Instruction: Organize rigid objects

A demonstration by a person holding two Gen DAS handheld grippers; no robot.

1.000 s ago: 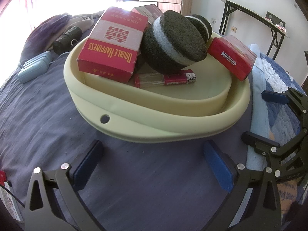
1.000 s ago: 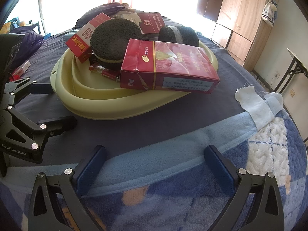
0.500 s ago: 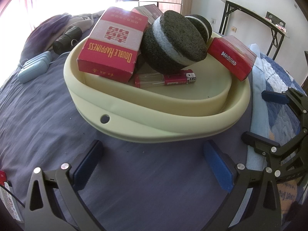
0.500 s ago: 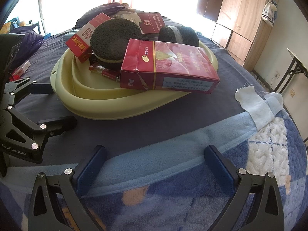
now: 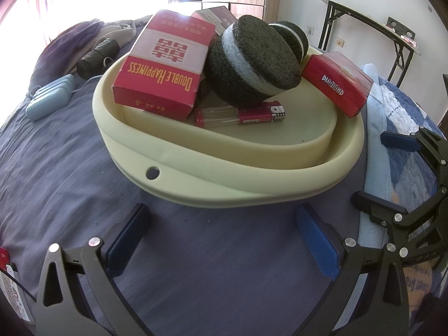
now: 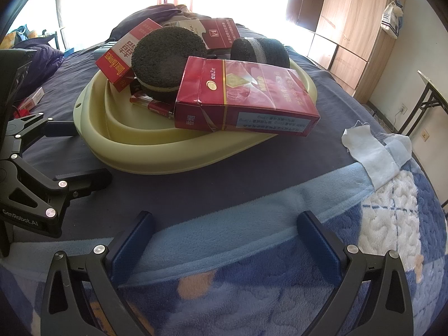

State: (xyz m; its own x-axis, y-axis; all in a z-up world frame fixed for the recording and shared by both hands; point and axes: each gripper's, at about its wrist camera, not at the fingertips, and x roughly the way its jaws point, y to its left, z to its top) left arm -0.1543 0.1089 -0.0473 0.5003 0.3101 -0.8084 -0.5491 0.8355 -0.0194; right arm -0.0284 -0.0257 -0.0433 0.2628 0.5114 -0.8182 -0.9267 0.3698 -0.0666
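Observation:
A pale yellow basin (image 5: 212,173) (image 6: 156,156) sits on the bed. In it lie a red Double Happiness box (image 5: 165,64) (image 6: 117,64), a red Diamond box (image 5: 338,82) (image 6: 246,98) resting on the rim, a third red box (image 6: 221,32) at the back, two dark round sponges (image 5: 252,61) (image 6: 165,56) (image 6: 260,50) and a red lighter (image 5: 240,114) (image 6: 151,105). My left gripper (image 5: 224,235) is open and empty just in front of the basin. My right gripper (image 6: 226,238) is open and empty over the blue blanket, to the basin's right.
A light blue case (image 5: 50,99), a black bundle (image 5: 95,58) and purple clothes (image 5: 72,39) lie behind the basin. A white cloth (image 6: 369,151) lies on the blanket. A small red and white box (image 6: 32,99) lies at the left. A desk (image 5: 369,28) and wardrobe (image 6: 350,22) stand beyond.

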